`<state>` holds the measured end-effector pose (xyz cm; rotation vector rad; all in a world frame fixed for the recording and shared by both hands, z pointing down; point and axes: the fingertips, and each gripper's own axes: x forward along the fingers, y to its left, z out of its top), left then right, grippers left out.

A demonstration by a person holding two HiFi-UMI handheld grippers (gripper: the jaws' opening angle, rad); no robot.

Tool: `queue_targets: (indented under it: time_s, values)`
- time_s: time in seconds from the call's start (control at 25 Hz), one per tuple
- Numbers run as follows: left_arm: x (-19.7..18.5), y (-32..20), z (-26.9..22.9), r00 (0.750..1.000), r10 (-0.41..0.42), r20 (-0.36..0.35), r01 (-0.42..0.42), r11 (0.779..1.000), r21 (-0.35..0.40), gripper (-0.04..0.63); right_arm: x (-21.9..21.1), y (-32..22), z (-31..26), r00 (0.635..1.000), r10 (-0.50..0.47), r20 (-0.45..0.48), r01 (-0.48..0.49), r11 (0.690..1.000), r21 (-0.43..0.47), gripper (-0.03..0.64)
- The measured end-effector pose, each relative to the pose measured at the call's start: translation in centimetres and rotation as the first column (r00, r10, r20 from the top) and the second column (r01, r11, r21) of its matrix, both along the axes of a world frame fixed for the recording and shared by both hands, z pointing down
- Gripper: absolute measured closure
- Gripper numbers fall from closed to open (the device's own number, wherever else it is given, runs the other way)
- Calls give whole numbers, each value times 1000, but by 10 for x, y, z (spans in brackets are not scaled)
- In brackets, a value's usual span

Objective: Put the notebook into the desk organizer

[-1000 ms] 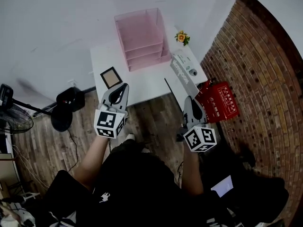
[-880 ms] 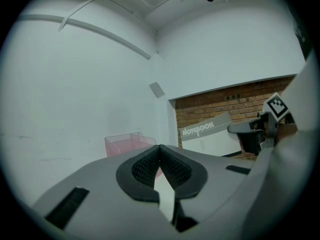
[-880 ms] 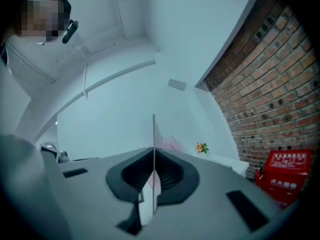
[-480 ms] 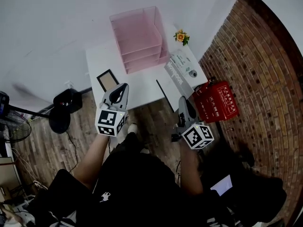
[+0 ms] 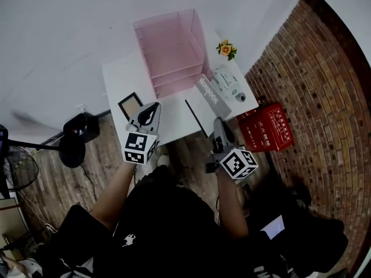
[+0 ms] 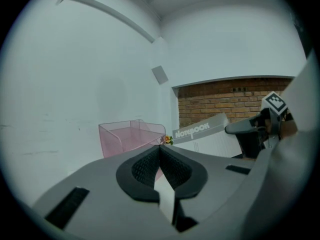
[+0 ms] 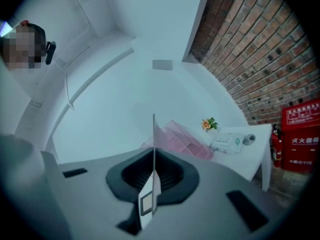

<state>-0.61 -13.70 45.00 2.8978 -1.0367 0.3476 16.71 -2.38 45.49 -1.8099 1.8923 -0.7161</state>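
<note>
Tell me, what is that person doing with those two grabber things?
A person stands at a small white table with a gripper in each hand. The right gripper has its fingers shut on a grey notebook and holds it up above the table. The left gripper is shut too, with nothing in it that shows. The pink desk organizer stands at the back of the table by the wall. The notebook is not in it yet.

Organizer (image 5: 171, 48) front open; table (image 5: 174, 113) centre bare; frame (image 5: 131, 105) left; flower (image 5: 226, 48), box (image 5: 229, 83), notebook (image 5: 211, 92) crowd right.
</note>
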Motion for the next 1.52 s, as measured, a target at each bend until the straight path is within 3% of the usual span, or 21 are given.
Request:
queue_targets:
  time_s: [0.48, 0.68, 1.08, 1.32, 1.52]
  values:
    - [-5, -63, 16, 999, 32, 2, -32, 999, -28, 592, -44, -68, 43, 995, -101, 27, 104, 988, -112, 606]
    - [-4, -80, 17, 999, 42, -9, -42, 999, -25, 592, -46, -90, 51, 988, -151, 34, 154, 981, -116, 607]
    - [15, -93, 28, 998, -65, 21, 65, 997, -40, 592, 12, -124, 64, 957, -269, 104, 283, 948, -144, 607]
    - [39, -92, 28, 984, -172, 38, 173, 984, -45, 592, 58, -139, 84, 931, -333, 153, 359, 911, -204, 607]
    - [48, -85, 32, 970, -236, 57, 239, 970, -39, 592, 83, -139, 103, 912, -338, 233, 387, 896, -215, 606]
